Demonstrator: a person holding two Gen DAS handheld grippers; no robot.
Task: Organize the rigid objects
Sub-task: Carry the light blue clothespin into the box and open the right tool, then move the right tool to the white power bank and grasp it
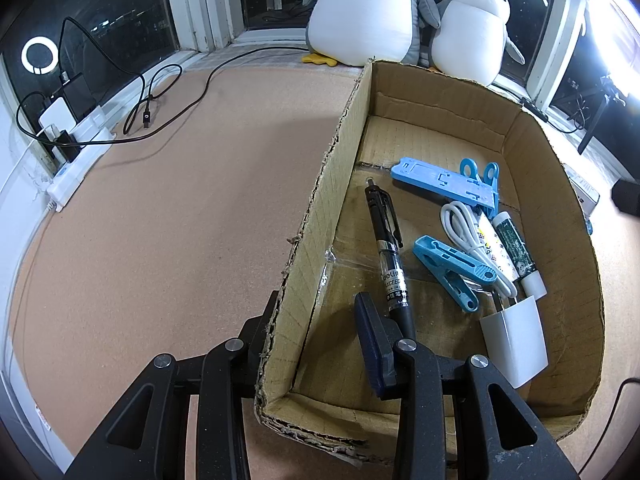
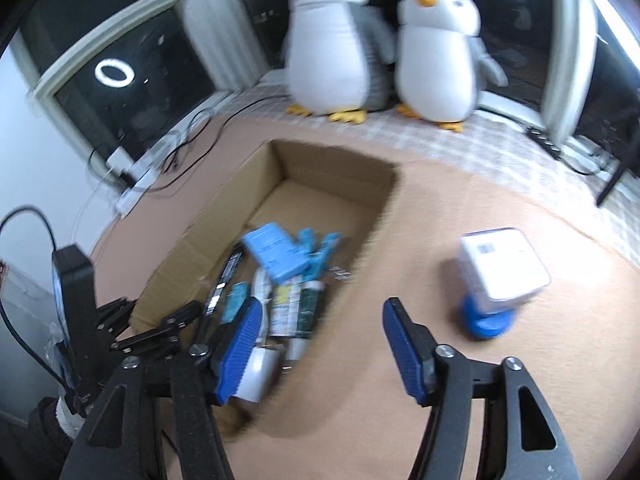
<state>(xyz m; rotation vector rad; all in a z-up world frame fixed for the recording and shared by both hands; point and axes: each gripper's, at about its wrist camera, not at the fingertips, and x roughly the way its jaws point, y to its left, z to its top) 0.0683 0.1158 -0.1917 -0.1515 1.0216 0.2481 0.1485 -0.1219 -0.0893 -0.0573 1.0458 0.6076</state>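
Note:
A cardboard box (image 1: 336, 168) holds a black pen (image 1: 386, 248), blue clips (image 1: 452, 268), a blue stand (image 1: 440, 182), a white cable, tubes and a white charger (image 1: 516, 340). My left gripper (image 1: 316, 332) straddles the box's left wall, one finger (image 1: 376, 340) inside, one outside; whether it squeezes the wall I cannot tell. My right gripper (image 2: 320, 340) is open and empty above the box's right wall (image 2: 376, 216). A clear white container on a blue lid (image 2: 496, 276) stands on the table to the right of it. The right wrist view is blurred.
Two plush penguins (image 1: 400, 12) sit on the windowsill behind the box. A white power strip with chargers and black cables (image 1: 80, 136) lies at the table's far left. The table is covered in cork (image 1: 180, 220). Another power strip (image 2: 546, 140) lies at the far right.

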